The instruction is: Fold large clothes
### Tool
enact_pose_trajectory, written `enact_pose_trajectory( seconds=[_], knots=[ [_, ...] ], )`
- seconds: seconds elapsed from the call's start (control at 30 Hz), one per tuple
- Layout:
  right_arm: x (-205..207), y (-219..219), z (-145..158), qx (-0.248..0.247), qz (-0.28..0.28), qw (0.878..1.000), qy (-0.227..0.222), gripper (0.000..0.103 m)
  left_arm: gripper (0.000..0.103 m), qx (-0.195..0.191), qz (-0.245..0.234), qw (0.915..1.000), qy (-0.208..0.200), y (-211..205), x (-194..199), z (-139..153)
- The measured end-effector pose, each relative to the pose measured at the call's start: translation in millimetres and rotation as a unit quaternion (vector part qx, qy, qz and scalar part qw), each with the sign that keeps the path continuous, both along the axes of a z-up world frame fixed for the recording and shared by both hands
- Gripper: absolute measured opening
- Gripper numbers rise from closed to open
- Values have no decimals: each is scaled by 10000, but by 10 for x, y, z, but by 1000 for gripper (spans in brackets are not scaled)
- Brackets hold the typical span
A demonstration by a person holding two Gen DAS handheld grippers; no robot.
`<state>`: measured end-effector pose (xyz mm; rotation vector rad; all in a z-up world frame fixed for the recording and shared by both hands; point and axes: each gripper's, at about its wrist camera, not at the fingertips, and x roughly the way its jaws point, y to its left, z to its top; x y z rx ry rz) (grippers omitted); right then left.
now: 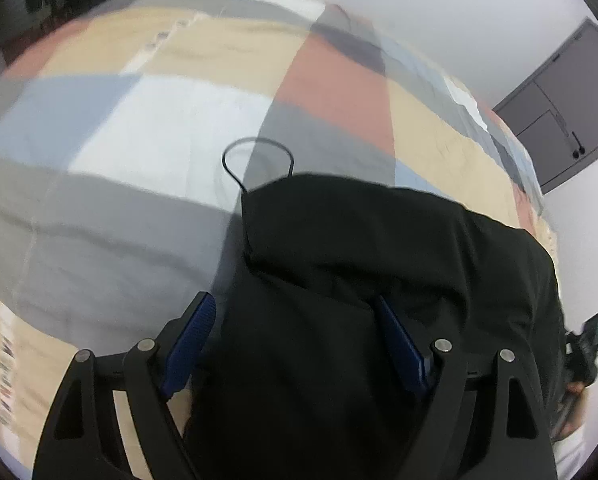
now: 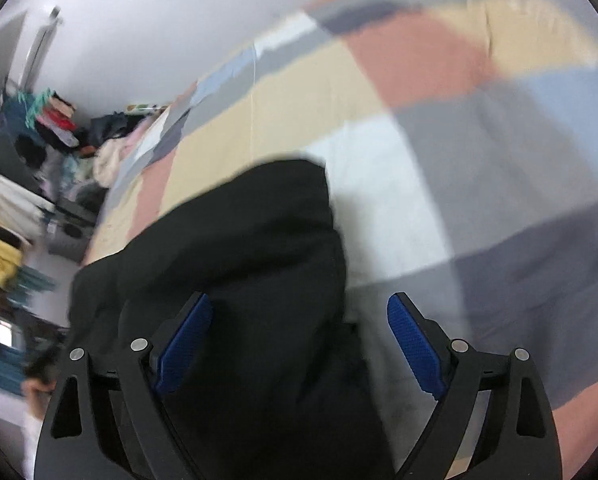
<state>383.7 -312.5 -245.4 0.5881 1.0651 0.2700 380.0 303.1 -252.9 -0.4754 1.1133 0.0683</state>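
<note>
Looking at black garment (image 1: 379,264) bunched on the patchwork quilt (image 1: 159,120), near the bed's near edge, well short of the far edge.

Left gripper (image 1: 291,308): tongs spread wide, cloth lying between them. One pad half buried in a fold, the other just beside the cloth's edge, so not clamped. Right gripper (image 2: 299,308): also spread wide, one pad against the cloth, the other clear over bare quilt. No grip there either.

Risks from here:
- Could drag the fold open on pull-back, with that buried left pad catching cloth.
- Could slump or spring apart once left alone: thick, puffy layers with nothing pinning them.
- Could end up with the thin cord loop (image 1: 255,156) sticking out past the fold toward the bed's middle. Needs tucking in.
- Could slide toward the near edge if nudged, being this close to it.
- Hard to judge layer alignment: black on black, both views blurred.

Orientation, as a judgement: long axis appears to run along the near edge, spanning from one gripper to the other. Cord-loop end sits on the left gripper's side, loop pointing toward the bed's middle. Cannot tell collar from hem.
</note>
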Motion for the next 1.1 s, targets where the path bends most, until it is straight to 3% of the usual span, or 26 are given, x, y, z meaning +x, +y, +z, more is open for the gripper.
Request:
enact_pose_trajectory(
  seconds=[0.07, 0.13, 0.17, 0.2, 0.27, 0.33, 0.5, 0.67, 0.73, 0.8, 1.0, 1.1],
  knots=[
    [28, 58, -93, 251, 123, 9995, 150, 89, 79, -293, -64, 9995, -56, -6, -5, -46],
    [38, 173, -71, 346, 340, 9988, 73, 83, 68, -450, -179, 9988, -40, -33, -1, -79],
    [39, 234, -27, 290, 423, 9987, -13, 65, 60, -483, -217, 9986, -22, -51, 9, -85],
    [43, 283, 24, 212, 500, 9985, -88, 56, 44, -527, -265, 9983, -27, -74, 10, -74],
    [37, 365, 155, 41, 536, 9983, -244, 16, 22, -494, -363, 9981, -100, -111, -4, -11],
    [33, 414, 337, -138, 518, 9973, -504, 9, 11, -149, -461, 9986, -217, -178, -31, 108],
    [59, 414, 774, -451, 416, 9932, -994, 5, 5, 441, -396, 9950, -802, -249, -122, 584],
    [75, 366, 1141, -592, 366, 9867, -1466, 4, 4, 448, -161, 9901, -1324, -190, -124, 1006],
    [131, 372, 1214, -901, 312, 9836, -1530, 4, 5, 435, -119, 9891, -1399, -180, -23, 1110],
    [233, 371, 1214, -1129, 231, 9816, -1520, 4, 5, 658, -105, 9872, -1450, -194, 84, 1180],
    [447, 407, 913, -1603, 24, 9789, -1267, 4, 5, 1127, -149, 9888, -968, -264, 285, 812],
    [445, 399, 595, -1832, 27, 9780, -993, 4, 5, 1109, -117, 9908, -769, -233, 198, 542]
  ],
)
